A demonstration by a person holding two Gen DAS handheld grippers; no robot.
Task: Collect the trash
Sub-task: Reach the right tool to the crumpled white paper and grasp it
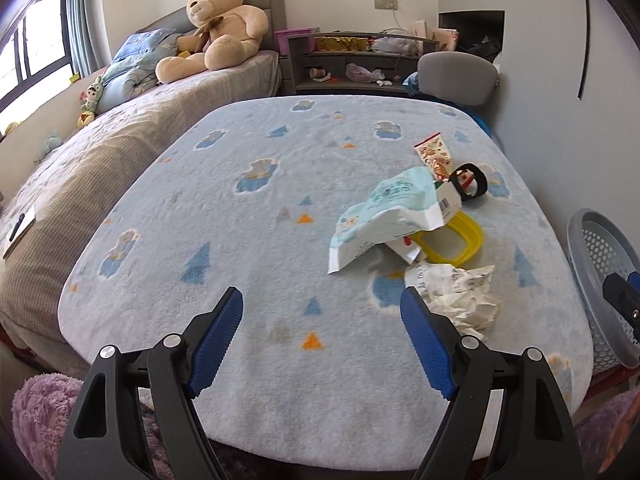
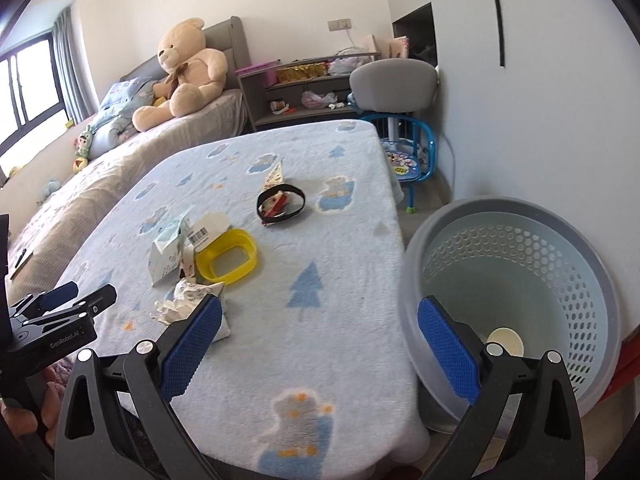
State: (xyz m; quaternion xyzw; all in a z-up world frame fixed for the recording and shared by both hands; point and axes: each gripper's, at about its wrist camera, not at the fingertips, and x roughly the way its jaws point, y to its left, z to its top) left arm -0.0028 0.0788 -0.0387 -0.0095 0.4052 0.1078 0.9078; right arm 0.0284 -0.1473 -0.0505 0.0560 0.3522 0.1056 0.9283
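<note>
Trash lies on a table covered with a light blue blanket [image 1: 260,220]: a crumpled white paper [image 1: 460,292], an empty white-and-teal bag [image 1: 384,212], a yellow plastic ring [image 1: 456,240], a black ring [image 1: 472,184] and a red printed wrapper [image 1: 434,154]. The same pile shows in the right wrist view: paper [image 2: 188,300], bag [image 2: 168,252], yellow ring [image 2: 226,260], black ring [image 2: 280,204]. My left gripper [image 1: 322,308] is open and empty, just left of the paper. My right gripper [image 2: 320,318] is open and empty, at the table's near right edge beside a grey perforated waste basket [image 2: 520,280].
The basket holds a small round pale object [image 2: 505,340] and also shows in the left wrist view [image 1: 600,280]. A bed with a large teddy bear [image 1: 216,28] lies to the left. A grey chair [image 1: 456,76], a shelf [image 1: 352,60] and a blue child's chair [image 2: 408,156] stand behind.
</note>
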